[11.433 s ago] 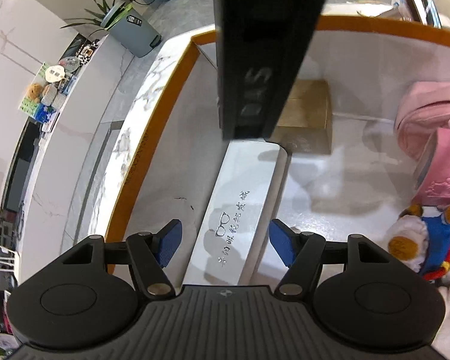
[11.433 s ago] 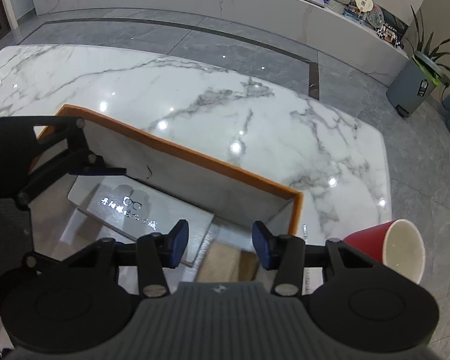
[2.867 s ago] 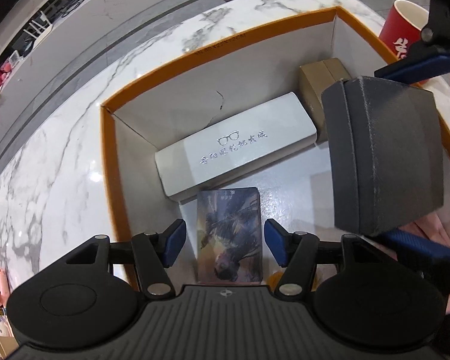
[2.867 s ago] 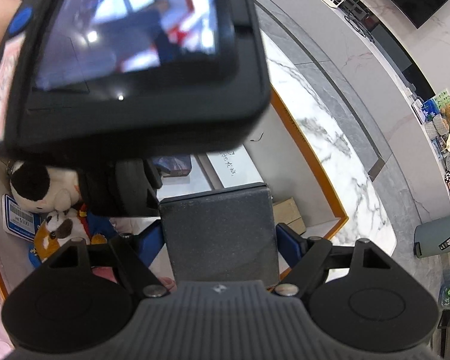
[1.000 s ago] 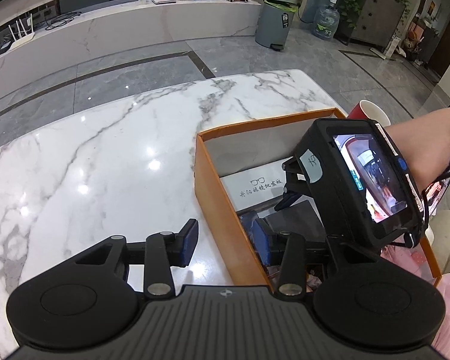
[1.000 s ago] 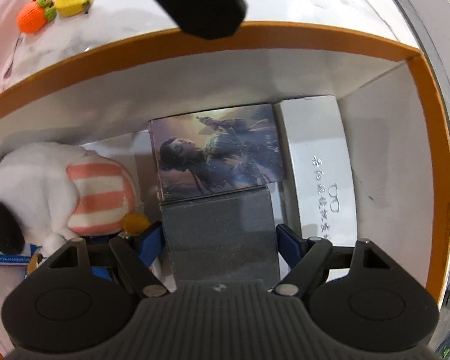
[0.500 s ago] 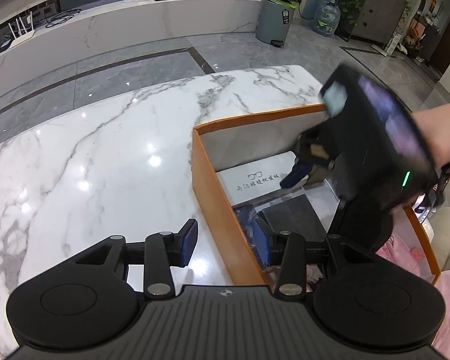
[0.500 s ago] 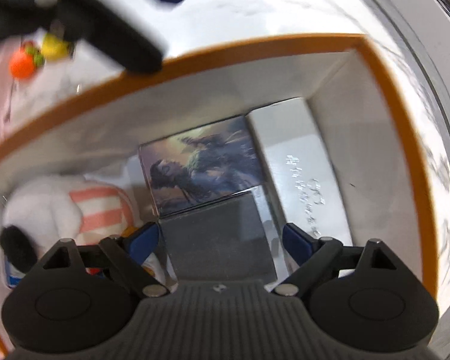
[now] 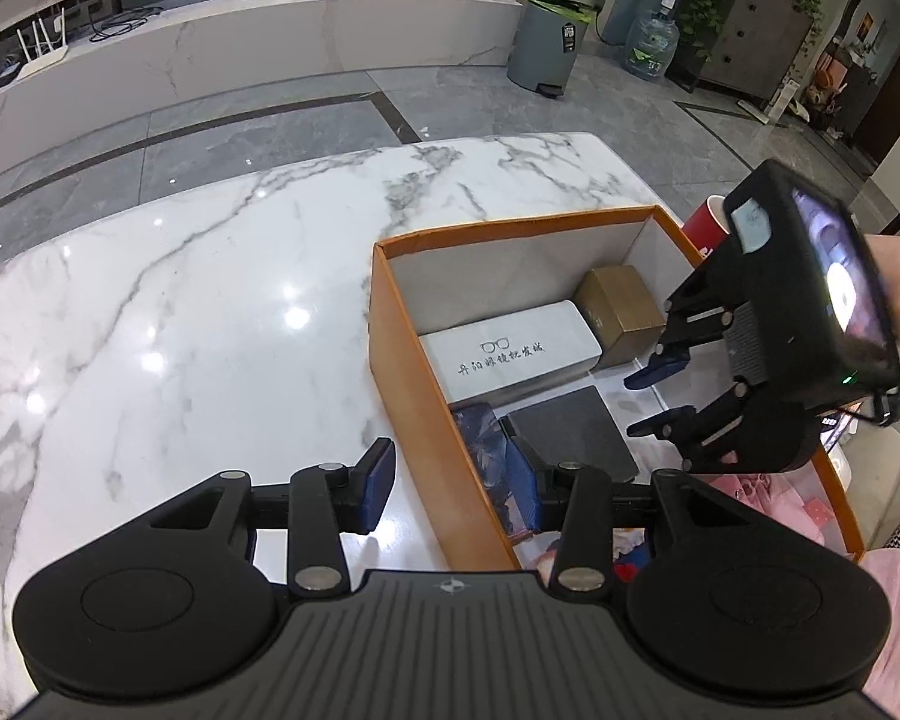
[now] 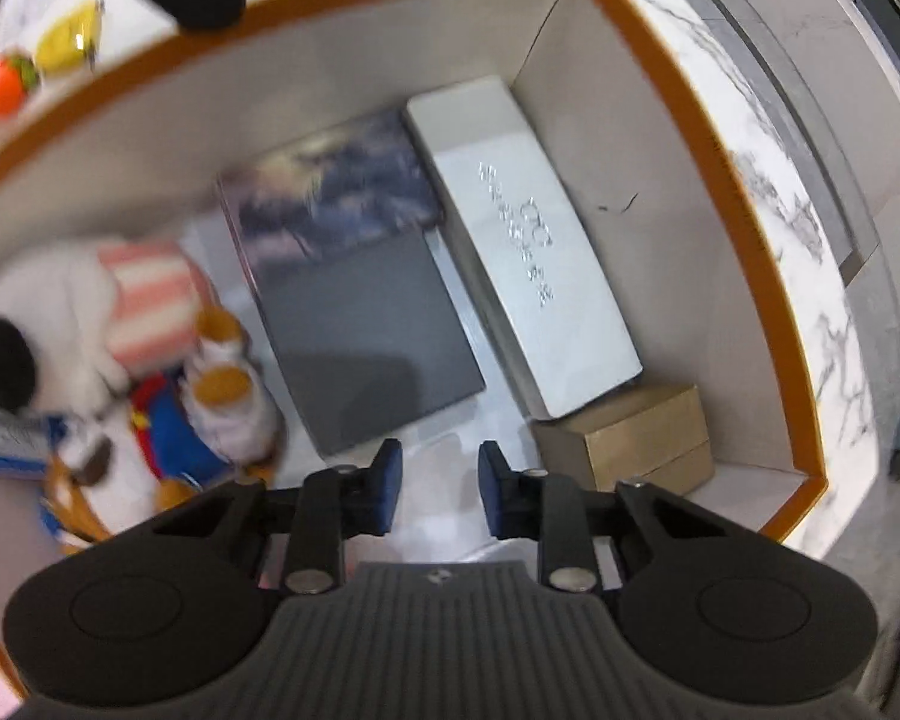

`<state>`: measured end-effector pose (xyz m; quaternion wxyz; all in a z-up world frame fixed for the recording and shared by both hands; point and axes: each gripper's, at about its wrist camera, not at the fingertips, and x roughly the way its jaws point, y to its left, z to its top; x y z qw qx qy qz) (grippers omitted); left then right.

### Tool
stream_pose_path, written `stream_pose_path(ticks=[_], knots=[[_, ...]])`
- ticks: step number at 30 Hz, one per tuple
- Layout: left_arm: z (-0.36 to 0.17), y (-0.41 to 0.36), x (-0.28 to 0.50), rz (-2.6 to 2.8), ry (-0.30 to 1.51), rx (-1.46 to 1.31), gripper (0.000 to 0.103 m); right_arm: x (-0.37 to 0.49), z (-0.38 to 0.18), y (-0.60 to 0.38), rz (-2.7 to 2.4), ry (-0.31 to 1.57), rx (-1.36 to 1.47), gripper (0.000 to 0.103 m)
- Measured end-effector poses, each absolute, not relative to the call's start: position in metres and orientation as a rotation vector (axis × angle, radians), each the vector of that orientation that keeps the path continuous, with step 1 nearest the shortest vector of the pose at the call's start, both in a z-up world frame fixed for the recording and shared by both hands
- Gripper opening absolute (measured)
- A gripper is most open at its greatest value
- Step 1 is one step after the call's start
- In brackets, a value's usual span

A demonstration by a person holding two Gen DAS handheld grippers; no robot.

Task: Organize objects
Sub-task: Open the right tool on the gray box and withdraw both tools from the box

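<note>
A dark grey flat box (image 10: 372,336) (image 9: 570,432) lies in the orange-rimmed box (image 10: 750,210) (image 9: 510,225), partly over a picture-covered box (image 10: 330,192) (image 9: 480,438). Beside them are a white glasses case (image 10: 528,258) (image 9: 510,348) and a brown carton (image 10: 630,438) (image 9: 621,312). My right gripper (image 10: 438,489) (image 9: 648,399) hovers above the box floor pointing down; its jaws are closing with nothing between them. My left gripper (image 9: 450,489) is open and straddles the box's left wall, one finger outside and one inside.
Plush toys (image 10: 90,312) fill the box's near-left end, with pink items (image 9: 768,492) close by. A red cup (image 9: 705,225) stands behind the box. A yellow object (image 10: 69,36) and an orange toy (image 10: 3,87) lie on the marble table (image 9: 210,300).
My right gripper let go of the dark grey box, which now lies in the orange box, then rose and drew its jaws closer together. The left gripper stayed put.
</note>
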<state>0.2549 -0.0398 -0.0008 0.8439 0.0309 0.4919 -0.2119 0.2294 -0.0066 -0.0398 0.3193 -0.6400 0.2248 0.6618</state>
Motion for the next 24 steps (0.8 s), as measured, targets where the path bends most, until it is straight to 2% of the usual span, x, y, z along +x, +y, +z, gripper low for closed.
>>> stream_pose_path(ticks=[4,6,12,20,22,24], knots=[[-0.001,-0.039,0.256,-0.444,1.036,0.067,0.050,0.228,-0.049,-0.006,1.750,0.581,-1.693,0.028],[-0.001,-0.039,0.257,-0.443,1.037,0.063,0.050,0.228,-0.052,-0.005,1.755,0.580,-1.693,0.021],[-0.002,-0.037,0.256,-0.442,1.038,0.055,0.050,0.232,-0.054,-0.004,1.752,0.601,-1.676,0.017],[0.023,-0.029,0.234,-0.426,0.986,0.079,0.050,0.245,-0.023,-0.010,1.699,0.598,-1.566,0.021],[0.032,-0.024,0.225,-0.422,0.960,0.088,0.050,0.248,-0.004,-0.015,1.706,0.611,-1.498,0.025],[0.042,-0.020,0.214,-0.412,0.934,0.099,0.050,0.248,0.015,-0.022,1.713,0.619,-1.426,0.037]])
